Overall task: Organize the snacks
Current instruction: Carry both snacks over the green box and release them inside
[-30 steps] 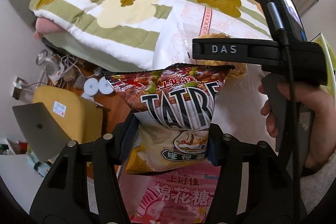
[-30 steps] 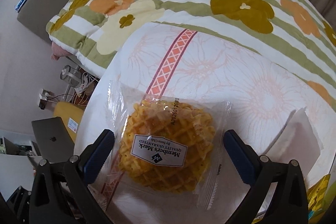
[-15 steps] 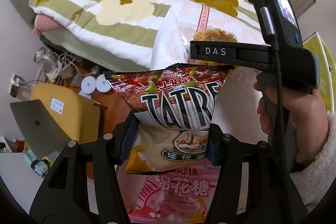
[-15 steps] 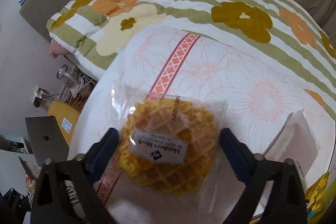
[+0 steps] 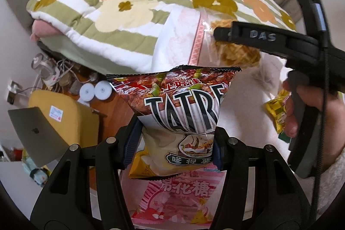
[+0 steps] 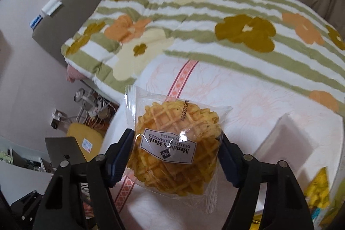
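Left gripper [image 5: 175,143]: clamped on the lower half of the chip bag [image 5: 179,113], which stands upright in the air between its pads, off the bed.
Right gripper [image 6: 176,156]: closed on the wrapped waffle [image 6: 175,150], one pad on each side of the clear packet, lifted just above the white floral sheet [image 6: 248,100].
Below the chips: a pink candy bag [image 5: 183,197] lies flat on the sheet, right under the hanging chip bag.
Other snacks: a small yellow packet [image 5: 276,111] lies on the sheet near the hand on the right gripper.
Bedding: the striped flower quilt [image 6: 194,21] is bunched behind the sheet.
Step in hand, as I judge it: both snacks are up and ready to be carried to their places.
Doing it well: keep the squeeze light, since both chips and waffle would crush; hold the waffle level so the slick wrapper doesn't slide out; move the two grippers apart so they don't knock; lower each snack fully before letting go.
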Action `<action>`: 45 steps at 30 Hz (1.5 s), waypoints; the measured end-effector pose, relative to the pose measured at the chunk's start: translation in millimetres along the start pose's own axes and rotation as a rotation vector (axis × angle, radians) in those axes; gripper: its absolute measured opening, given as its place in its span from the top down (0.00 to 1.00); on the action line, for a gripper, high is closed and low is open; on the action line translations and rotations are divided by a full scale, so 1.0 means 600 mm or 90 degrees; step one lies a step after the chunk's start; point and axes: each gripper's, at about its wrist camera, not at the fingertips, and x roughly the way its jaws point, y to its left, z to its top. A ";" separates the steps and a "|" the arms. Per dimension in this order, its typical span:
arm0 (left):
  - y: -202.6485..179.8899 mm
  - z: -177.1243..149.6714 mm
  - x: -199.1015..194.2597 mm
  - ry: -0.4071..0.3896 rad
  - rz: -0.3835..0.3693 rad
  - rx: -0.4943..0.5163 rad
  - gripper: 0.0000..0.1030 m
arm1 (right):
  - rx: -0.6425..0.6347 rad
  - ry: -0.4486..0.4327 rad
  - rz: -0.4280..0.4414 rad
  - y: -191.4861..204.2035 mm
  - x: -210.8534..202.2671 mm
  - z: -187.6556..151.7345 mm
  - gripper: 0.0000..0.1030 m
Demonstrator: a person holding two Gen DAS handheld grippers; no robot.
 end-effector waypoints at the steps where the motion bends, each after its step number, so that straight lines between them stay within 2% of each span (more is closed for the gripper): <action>1: -0.004 0.003 -0.004 -0.005 -0.003 0.005 0.50 | 0.002 -0.010 -0.001 -0.002 -0.015 0.002 0.33; 7: -0.040 0.031 -0.039 -0.043 -0.033 0.048 0.50 | 0.022 -0.069 -0.016 -0.025 -0.109 0.010 0.33; 11: -0.085 0.051 -0.070 -0.070 -0.061 0.087 0.50 | 0.058 -0.118 -0.022 -0.063 -0.186 0.015 0.33; 16: -0.170 0.069 -0.112 -0.108 -0.081 0.144 0.50 | 0.082 -0.186 -0.044 -0.121 -0.275 0.017 0.33; 23: -0.307 0.070 -0.146 -0.145 -0.101 0.175 0.50 | 0.105 -0.248 -0.063 -0.230 -0.393 -0.010 0.33; 26: -0.369 0.065 -0.150 -0.145 -0.132 0.173 0.50 | 0.107 -0.258 -0.076 -0.285 -0.440 -0.023 0.33; 34: -0.530 0.047 -0.143 -0.140 -0.162 0.185 0.50 | 0.116 -0.262 -0.107 -0.428 -0.528 -0.081 0.33; 38: -0.601 0.044 -0.134 -0.127 -0.176 0.196 0.50 | 0.132 -0.257 -0.106 -0.479 -0.543 -0.111 0.33; 41: -0.651 0.042 -0.118 -0.110 -0.163 0.222 0.50 | 0.153 -0.251 -0.102 -0.510 -0.547 -0.137 0.33; 45: -0.704 0.044 -0.092 -0.079 -0.167 0.257 0.50 | 0.183 -0.238 -0.101 -0.545 -0.549 -0.169 0.33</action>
